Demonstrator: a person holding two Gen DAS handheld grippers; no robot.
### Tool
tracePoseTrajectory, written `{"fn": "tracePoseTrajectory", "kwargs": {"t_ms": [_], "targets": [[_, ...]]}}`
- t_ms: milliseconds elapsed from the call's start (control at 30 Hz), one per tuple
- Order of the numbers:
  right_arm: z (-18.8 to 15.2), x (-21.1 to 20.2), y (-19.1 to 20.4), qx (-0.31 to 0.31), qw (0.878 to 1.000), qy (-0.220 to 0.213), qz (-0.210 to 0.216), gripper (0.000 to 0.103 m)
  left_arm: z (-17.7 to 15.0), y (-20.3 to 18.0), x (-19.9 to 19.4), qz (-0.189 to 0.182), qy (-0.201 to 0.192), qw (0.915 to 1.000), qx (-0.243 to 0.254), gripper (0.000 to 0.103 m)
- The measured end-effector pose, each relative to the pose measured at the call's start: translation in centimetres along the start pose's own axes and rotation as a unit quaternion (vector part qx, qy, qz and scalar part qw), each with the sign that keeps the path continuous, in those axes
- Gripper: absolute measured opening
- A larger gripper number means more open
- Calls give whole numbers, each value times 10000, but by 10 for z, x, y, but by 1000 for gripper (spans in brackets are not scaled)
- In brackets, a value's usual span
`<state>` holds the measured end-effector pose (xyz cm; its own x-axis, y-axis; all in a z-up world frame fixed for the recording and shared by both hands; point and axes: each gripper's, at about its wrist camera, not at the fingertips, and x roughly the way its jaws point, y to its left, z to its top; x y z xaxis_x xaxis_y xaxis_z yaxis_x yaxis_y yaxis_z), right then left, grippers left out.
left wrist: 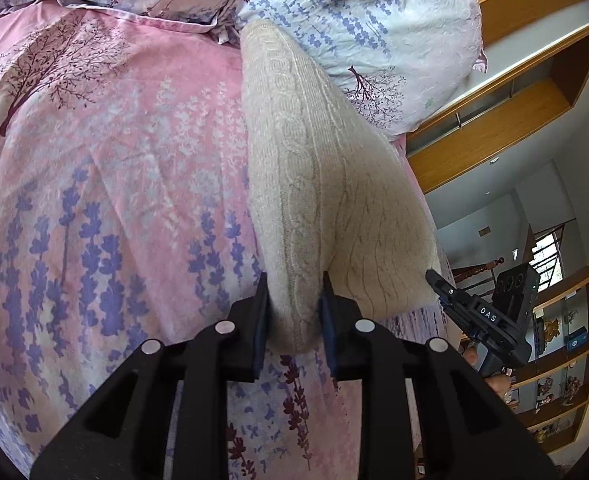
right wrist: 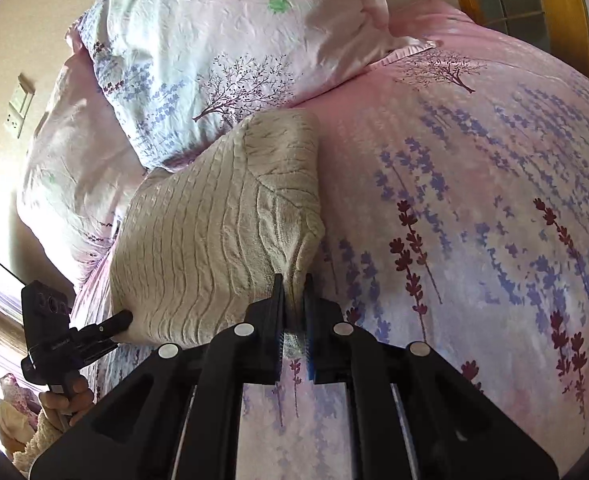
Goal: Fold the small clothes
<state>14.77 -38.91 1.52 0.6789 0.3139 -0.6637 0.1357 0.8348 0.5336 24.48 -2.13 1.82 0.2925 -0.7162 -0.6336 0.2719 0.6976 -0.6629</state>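
Observation:
A cream cable-knit garment lies on the pink flowered bed sheet, partly doubled over, its far end near the pillows. My left gripper is shut on a thick fold at its near edge. The right gripper shows at that view's right, touching the garment's other near corner. In the right wrist view the garment lies left of centre. My right gripper is shut on a bunched corner of it. The left gripper shows at the lower left, at the garment's edge.
Two flowered pillows lie at the head of the bed, just beyond the garment. Wooden shelves and a wooden headboard unit stand beside the bed. The sheet spreads wide to the right of the garment.

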Motion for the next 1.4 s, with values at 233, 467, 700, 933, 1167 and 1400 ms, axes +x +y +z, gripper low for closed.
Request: {"fn": "tracePoseTrajectory", "kwargs": {"t_ms": [233, 467, 700, 933, 1167, 1400], "targets": [[11, -15, -1, 124, 9997, -26, 215, 32, 9, -10, -16, 337, -91, 9991, 240, 45], [53, -15, -18, 878, 9929, 11, 801, 75, 47, -6, -41, 236, -382, 9987, 223, 76], [86, 35, -25, 1472, 9841, 631, 772, 75, 87, -1, -7, 51, -192, 9997, -103, 77], [90, 61, -26, 1522, 9816, 821, 803, 75, 96, 6, 30, -116, 100, 9990, -427, 77], [87, 80, -13, 1322, 9777, 1112, 1195, 55, 96, 0, 47, -409, 164, 9977, -513, 72], [88, 85, -9, 1213, 9772, 1120, 1338, 51, 95, -8, 59, -387, 121, 9979, -496, 70]]}}
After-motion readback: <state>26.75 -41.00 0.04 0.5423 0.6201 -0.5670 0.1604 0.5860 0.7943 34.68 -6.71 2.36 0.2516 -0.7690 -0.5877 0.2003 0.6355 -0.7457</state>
